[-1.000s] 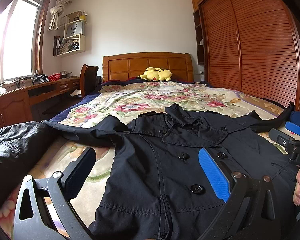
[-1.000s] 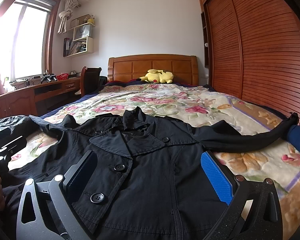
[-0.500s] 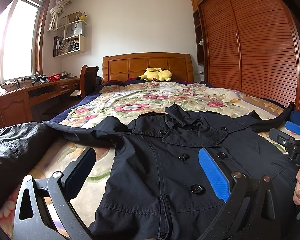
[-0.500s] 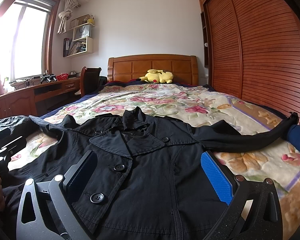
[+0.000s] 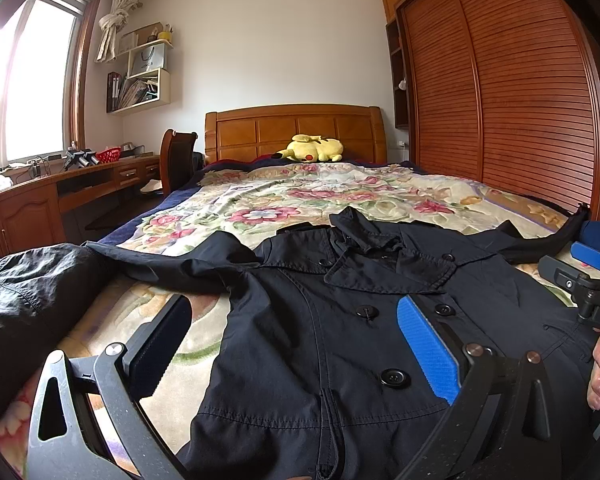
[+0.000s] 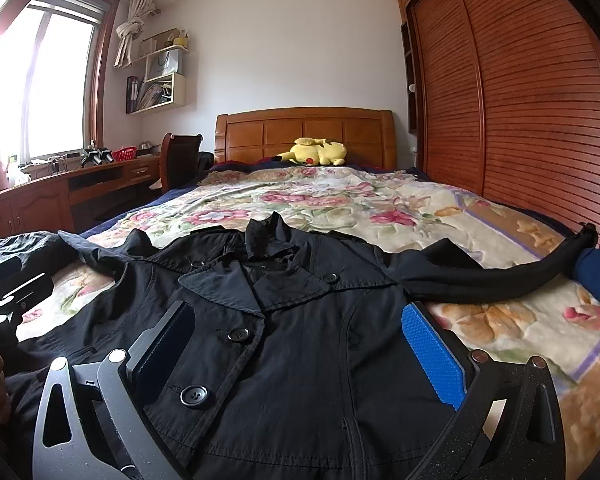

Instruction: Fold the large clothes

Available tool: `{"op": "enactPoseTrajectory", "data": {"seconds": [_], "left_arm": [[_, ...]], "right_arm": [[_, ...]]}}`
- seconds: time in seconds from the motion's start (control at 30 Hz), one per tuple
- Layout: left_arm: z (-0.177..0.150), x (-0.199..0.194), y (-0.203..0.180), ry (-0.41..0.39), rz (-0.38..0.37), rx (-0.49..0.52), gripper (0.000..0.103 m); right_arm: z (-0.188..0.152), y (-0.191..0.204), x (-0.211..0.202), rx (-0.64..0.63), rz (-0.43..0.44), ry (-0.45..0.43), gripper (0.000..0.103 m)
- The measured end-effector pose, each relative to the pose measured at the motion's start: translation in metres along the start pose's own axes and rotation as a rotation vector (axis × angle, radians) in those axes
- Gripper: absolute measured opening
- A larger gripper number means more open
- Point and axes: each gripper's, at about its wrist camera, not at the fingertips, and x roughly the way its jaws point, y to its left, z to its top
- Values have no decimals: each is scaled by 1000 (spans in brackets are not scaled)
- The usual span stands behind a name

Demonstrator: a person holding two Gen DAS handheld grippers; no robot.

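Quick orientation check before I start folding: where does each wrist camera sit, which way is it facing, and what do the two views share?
Left wrist: over the coat's left hem, facing the headboard; left gripper open, right gripper and hand at right edge.
Right wrist: over the coat's right half, same heading; right gripper open, left gripper at left edge.
Shared: coat, floral bedspread, yellow plush, wardrobe.

A: What lies on the bed point(image 6: 380, 216)?

B: A black double-breasted coat point(image 6: 300, 340) point(image 5: 340, 320), front up, buttoned, lapels spread flat, collar toward the headboard.

A: And its sleeves?

B: One stretches out toward the bed's wardrobe-side edge; the other runs to the window-side edge and bunches there. The hem is at the foot.
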Motion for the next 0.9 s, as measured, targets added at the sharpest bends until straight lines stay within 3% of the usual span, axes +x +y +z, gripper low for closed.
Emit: {"op": "enactPoseTrajectory", "data": {"seconds": [0.43,0.6,0.73,0.9], "left_arm": [[0,1,0,7,-3,0,103],[6,10,3,82,12,11,103],[13,8,12,104,-3,-4,103],[22,4,26,113,6,-2,103]], "right_arm": [[-1,0,-2,-4,3,3,103],[5,1,-4,1,18,14,103],[12,4,-10,23,72,11,103],[18,12,-13,-4,79,10,103]]}}
